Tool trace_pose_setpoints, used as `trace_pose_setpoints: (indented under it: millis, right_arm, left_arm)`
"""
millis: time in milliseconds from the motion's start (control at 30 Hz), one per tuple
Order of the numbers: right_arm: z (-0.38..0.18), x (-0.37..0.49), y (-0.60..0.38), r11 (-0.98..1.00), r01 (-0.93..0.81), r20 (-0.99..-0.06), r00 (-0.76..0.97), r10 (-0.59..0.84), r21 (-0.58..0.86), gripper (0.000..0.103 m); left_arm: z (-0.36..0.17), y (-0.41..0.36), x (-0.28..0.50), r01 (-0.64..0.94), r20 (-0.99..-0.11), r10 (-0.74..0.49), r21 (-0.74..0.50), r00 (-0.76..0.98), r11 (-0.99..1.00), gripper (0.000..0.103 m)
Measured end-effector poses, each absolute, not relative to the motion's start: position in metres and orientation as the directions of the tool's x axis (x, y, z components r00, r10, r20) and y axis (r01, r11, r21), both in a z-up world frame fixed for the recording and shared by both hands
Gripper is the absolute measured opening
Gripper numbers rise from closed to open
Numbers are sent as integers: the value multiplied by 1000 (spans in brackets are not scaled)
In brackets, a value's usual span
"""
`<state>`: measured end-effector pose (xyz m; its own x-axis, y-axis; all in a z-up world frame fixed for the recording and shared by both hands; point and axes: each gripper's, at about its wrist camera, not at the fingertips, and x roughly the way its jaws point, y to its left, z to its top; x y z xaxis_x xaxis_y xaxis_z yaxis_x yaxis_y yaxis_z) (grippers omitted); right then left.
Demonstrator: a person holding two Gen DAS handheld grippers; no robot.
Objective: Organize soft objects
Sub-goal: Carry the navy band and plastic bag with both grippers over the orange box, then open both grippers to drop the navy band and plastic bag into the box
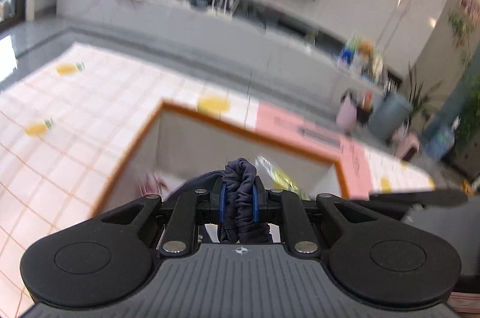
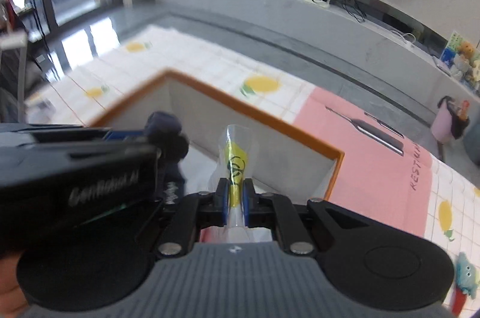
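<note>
Soft objects are in both grippers, held over the open bin point(image 2: 270, 120) with the orange rim that sits on the lemon-print cloth point(image 1: 60, 96) of the counter.

On the left, the left gripper point(image 1: 238, 199) is clamped on a bunched dark navy fabric piece point(image 1: 240, 186), its blue pads point(image 1: 222, 201) squeezing the folds; more of the cloth hangs below the jaws. In the right wrist view this gripper shows as a black body at the left, the navy bundle point(image 2: 165, 132) poking out just inside the bin's near-left corner.

On the right, the right gripper point(image 2: 235, 202) is pinched nearly closed on a clear plastic packet with a yellow printed insert point(image 2: 235, 156), which stands up between the jaws above the bin's pale interior. Right of the bin lies a pink printed mat point(image 2: 375, 144).

The step in hand looks like dropping both items into the bin. To do it well, each gripper should be carried fully inside the rim before letting go, since the navy piece sits close to the corner and its hanging tail could drape over the edge. Lowering first, then opening wide, should free the fabric from the pads. The two grippers are close together, so releasing one at a time would avoid a knock.
</note>
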<state>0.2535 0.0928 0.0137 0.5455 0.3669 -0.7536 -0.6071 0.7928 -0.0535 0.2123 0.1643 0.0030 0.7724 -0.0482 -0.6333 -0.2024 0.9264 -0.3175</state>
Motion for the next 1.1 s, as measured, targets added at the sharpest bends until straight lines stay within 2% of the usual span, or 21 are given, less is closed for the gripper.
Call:
trace_pose_setpoints:
  millis: [133,233,433,667,700,733,767,800,833,867,1000,1100]
  right_arm:
    - [-8,263,100,773,-615,-796,541,270,-155,6]
    - [-17,268,97,775,-599,-797,560,225,-203,3]
    - [-20,262,94,720,-636,-799,568,196,-276,3]
    - [-19,262,98,679,-646,-794,588,152,-349,3]
    - [-18,262,98,671,-652,-795,587,152,-353,4]
    - [-18,262,99,664,-655,-794,589,150,-360,4]
    - [-18,262,100,657,-655,-792,594,143,-372,4]
    - [-18,262,101,647,-660,-794,593,137,-382,4]
    - [-18,262,101,636,-666,-795,592,133,-389,4]
    - [-18,262,102,629,-668,-795,593,128,-398,4]
    - [-16,260,103,610,-662,-789,607,96,-435,4]
    - [-15,260,105,604,-665,-793,603,88,-438,4]
  left_arm:
    - [-7,152,220,-166,-655,-41,-251,755,954,18]
    - [-19,153,228,-177,-694,-61,-267,717,947,18]
    - [-28,157,231,-215,-742,-12,-210,671,954,19]
    - [-27,163,228,-261,-781,2,-207,625,943,22]
    - [-27,164,226,-267,-783,4,-207,622,941,25]
    - [-26,164,230,-276,-784,9,-207,620,939,33]
    - [-26,165,232,-285,-784,14,-209,621,935,45]
    - [-25,167,232,-302,-781,29,-207,624,931,53]
    - [-24,168,234,-320,-777,47,-202,627,926,68]
    - [-24,169,233,-335,-772,65,-196,632,922,75]
    - [-22,172,230,-367,-760,114,-172,640,914,81]
    - [-19,173,227,-362,-750,105,-187,653,913,83]
